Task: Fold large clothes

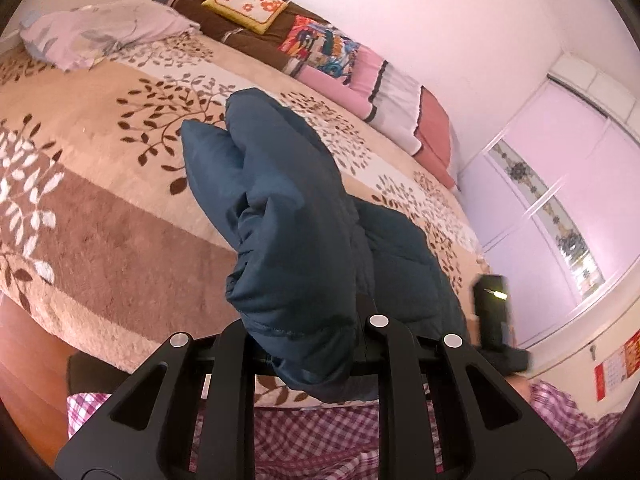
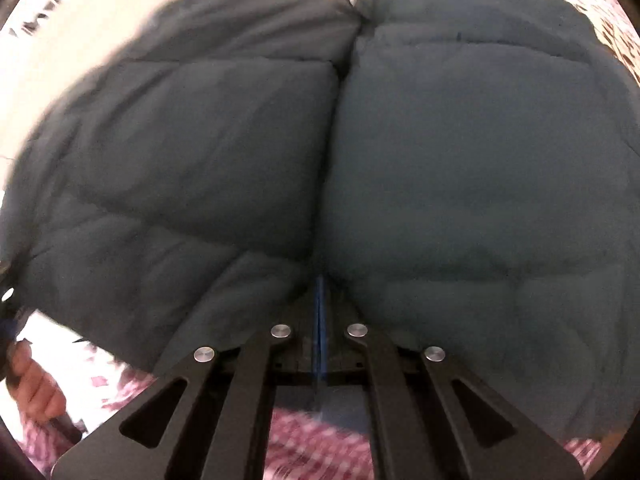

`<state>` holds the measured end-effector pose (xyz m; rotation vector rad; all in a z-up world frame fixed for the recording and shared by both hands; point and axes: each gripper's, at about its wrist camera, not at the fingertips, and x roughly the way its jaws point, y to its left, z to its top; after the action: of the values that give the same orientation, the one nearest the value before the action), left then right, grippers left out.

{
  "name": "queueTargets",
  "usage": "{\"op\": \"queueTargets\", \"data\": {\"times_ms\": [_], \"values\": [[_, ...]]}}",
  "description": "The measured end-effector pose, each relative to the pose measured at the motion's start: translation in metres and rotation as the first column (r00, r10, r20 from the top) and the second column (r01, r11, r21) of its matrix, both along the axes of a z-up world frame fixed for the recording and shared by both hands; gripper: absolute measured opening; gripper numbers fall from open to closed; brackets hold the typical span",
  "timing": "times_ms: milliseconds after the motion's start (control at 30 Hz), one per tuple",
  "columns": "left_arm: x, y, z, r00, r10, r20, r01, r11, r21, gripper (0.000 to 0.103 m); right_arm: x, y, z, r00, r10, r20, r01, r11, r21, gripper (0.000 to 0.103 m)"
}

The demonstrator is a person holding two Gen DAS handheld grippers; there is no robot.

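Though bulky, quilted teal puffer jacket (image 1: 288, 216): soft, light, slippery, springy; held above bed (image 1: 100, 200), left gripper (image 1: 308, 344) jaws clamping hem, right gripper (image 2: 320, 320) jaws closed on seam fold; best gripped at stitched edges.

One dark blue puffer jacket (image 1: 280, 216) on one leaf-print bed (image 1: 100, 184). Two black grippers: left (image 1: 308, 340), right (image 2: 320, 320). Along the bed's far edge: one lilac pillow (image 1: 100, 36), one yellow flowered cushion (image 1: 246, 4), one stack of folded bedding (image 1: 352, 68).
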<state>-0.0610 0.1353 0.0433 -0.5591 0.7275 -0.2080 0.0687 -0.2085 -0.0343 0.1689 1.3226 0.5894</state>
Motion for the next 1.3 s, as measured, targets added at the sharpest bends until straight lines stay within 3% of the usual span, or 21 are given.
{"op": "queueTargets", "data": {"times_ms": [100, 200, 333, 433, 533, 633, 733, 833, 900, 1000, 1100, 1200, 1300], "values": [[-0.001, -0.008, 0.006, 1.000, -0.009, 0.014, 0.009, 1.000, 0.019, 0.018, -0.030, -0.004, 0.005, 0.997, 0.075, -0.015, -0.074, 0.997, 0.032, 0.000], [0.000, -0.019, 0.013, 0.999, -0.035, 0.017, 0.034, 0.999, 0.040, 0.018, -0.038, 0.006, -0.022, 0.993, 0.102, -0.052, -0.104, 0.994, -0.034, 0.001], [-0.005, -0.041, 0.017, 0.997, -0.078, 0.024, 0.075, 0.991, 0.115, 0.018, -0.031, 0.017, -0.045, 0.992, 0.099, -0.074, -0.103, 0.993, -0.050, 0.000], [-0.006, -0.051, 0.029, 0.994, -0.095, 0.050, 0.087, 0.986, 0.144, 0.018, -0.028, 0.010, -0.040, 0.993, 0.084, -0.084, -0.085, 0.996, -0.014, 0.000], [-0.004, -0.060, 0.041, 0.991, -0.115, 0.063, 0.104, 0.982, 0.159, 0.018, -0.038, -0.015, -0.018, 0.998, 0.058, -0.038, -0.056, 0.997, 0.055, 0.000], [-0.005, -0.075, 0.049, 0.987, -0.145, 0.074, 0.129, 0.973, 0.190, 0.018, -0.049, -0.066, 0.016, 0.997, -0.050, 0.059, 0.042, 0.992, 0.120, 0.000], [-0.004, -0.092, 0.058, 0.981, -0.175, 0.087, 0.152, 0.963, 0.220, 0.018, -0.051, -0.141, 0.030, 0.961, -0.259, 0.100, 0.241, 0.957, 0.162, 0.000], [-0.003, -0.111, 0.066, 0.973, -0.210, 0.097, 0.181, 0.951, 0.252, 0.018, -0.043, -0.207, 0.018, 0.890, -0.453, 0.060, 0.434, 0.879, 0.197, 0.002], [-0.001, -0.125, 0.072, 0.967, -0.234, 0.100, 0.200, 0.941, 0.272, 0.018, -0.032, -0.226, 0.000, 0.870, -0.492, 0.006, 0.478, 0.848, 0.227, 0.002], [0.004, -0.158, 0.079, 0.948, -0.300, 0.102, 0.255, 0.913, 0.317, 0.018, -0.030, -0.200, -0.028, 0.894, -0.440, -0.084, 0.444, 0.849, 0.287, 0.002], [0.011, -0.191, 0.081, 0.925, -0.367, 0.095, 0.315, 0.883, 0.348, 0.018, -0.019, -0.183, -0.038, 0.923, -0.378, -0.067, 0.381, 0.878, 0.289, 0.002], [0.019, -0.235, 0.076, 0.890, -0.451, 0.070, 0.395, 0.837, 0.378, 0.018, -0.016, -0.188, -0.038, 0.930, -0.360, -0.074, 0.365, 0.881, 0.301, 0.002], [0.028, -0.282, 0.059, 0.840, -0.542, 0.033, 0.483, 0.773, 0.411, 0.020, -0.014, -0.196, -0.043, 0.931, -0.350, -0.106, 0.365, 0.871, 0.330, 0.000]]}}
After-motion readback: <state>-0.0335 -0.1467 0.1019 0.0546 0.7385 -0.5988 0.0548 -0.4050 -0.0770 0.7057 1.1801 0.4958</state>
